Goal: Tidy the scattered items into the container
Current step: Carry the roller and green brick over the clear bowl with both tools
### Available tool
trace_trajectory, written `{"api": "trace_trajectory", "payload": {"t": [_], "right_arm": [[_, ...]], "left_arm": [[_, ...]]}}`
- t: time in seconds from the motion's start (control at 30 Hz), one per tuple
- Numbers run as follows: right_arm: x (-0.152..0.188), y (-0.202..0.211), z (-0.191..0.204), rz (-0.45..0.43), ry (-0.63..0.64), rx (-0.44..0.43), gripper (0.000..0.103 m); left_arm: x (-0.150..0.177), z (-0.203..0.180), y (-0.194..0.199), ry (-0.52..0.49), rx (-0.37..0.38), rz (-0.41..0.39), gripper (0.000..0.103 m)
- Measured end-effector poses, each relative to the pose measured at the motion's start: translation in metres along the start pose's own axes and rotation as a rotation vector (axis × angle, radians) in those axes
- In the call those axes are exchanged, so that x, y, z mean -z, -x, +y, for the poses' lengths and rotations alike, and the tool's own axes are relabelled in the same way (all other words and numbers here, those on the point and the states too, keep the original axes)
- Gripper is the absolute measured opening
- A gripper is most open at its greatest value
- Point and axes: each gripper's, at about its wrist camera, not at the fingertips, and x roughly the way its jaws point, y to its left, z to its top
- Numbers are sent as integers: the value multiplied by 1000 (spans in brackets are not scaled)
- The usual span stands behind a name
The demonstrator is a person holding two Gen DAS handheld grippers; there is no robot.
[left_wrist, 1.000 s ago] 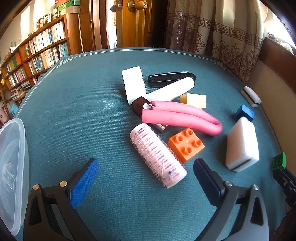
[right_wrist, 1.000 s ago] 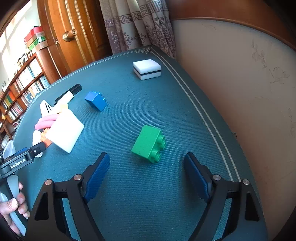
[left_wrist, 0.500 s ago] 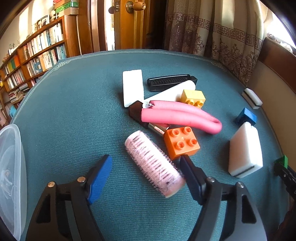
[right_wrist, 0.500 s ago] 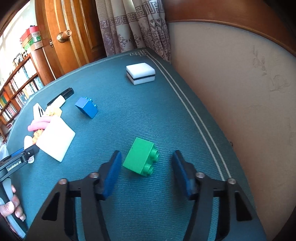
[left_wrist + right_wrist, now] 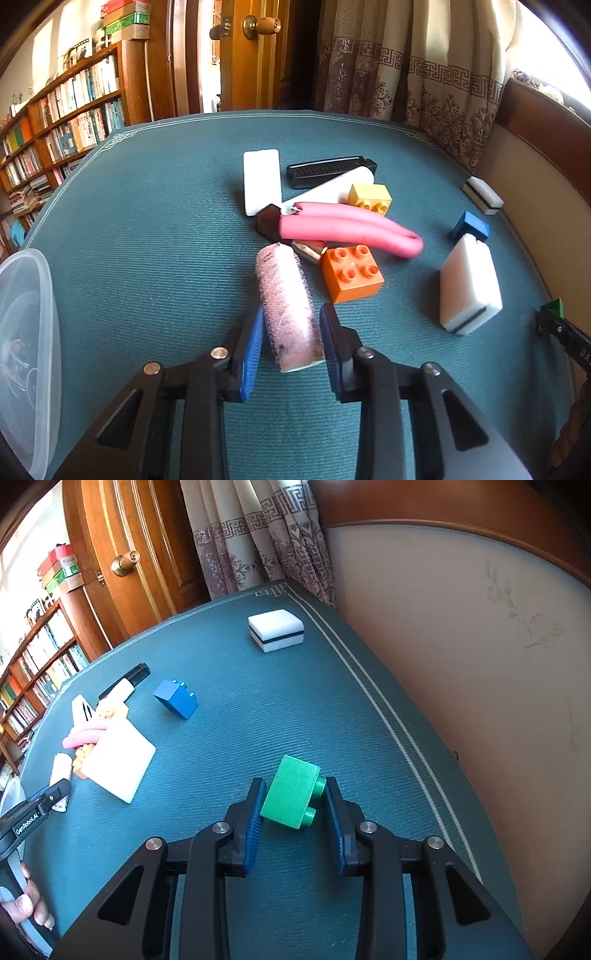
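**On the teal mat: both grippers closed in around their targets**

Over the last second both tools went from wide and hanging back to narrow and bracketing an item. Left gripper (image 5: 290, 334) now has its blue pads (image 5: 252, 350) on either side of the pink hair roller (image 5: 288, 306); the roller's near end sits between the fingers. Pads look touching or just off the mesh, so a firm clamp cannot be confirmed. The roller also swung, now lying roughly along the finger axis instead of diagonal.

Right gripper (image 5: 295, 812) did the same on the green brick (image 5: 293, 797), which lies on its side with studs toward the right finger. Left pad looks in contact; studs are touching or just beside the right pad. The brick rests on the mat (image 5: 258, 709), not lifted.

Meaning for the task: approach is done for two items at once, and grasp is at or near closure. Likely next is squeeze, lift, carry to the clear plastic container (image 5: 26, 332) at the left edge of the left view. Nothing visible inside it from here; too blurred to be sure.

Left on the mat: orange brick (image 5: 351, 273) just beside the roller, pink foam tube (image 5: 351, 229), yellow brick (image 5: 369, 197), blue brick (image 5: 176, 698), white sponges (image 5: 276, 629), black comb (image 5: 328, 170). The orange brick could get nudged on lift.
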Motion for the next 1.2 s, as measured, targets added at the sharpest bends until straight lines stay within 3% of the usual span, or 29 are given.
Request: {"api": "trace_trajectory", "payload": {"t": [0.5, 0.83, 1.2], "right_arm": [[2, 23, 50, -28, 30, -99, 34], [7, 37, 128, -38, 123, -220, 34], [30, 41, 250, 18, 315, -376, 34]], "left_arm": [[4, 49, 44, 77, -23, -67, 33], [10, 111, 76, 137, -174, -142, 33], [29, 179, 90, 202, -327, -150, 33]]}}
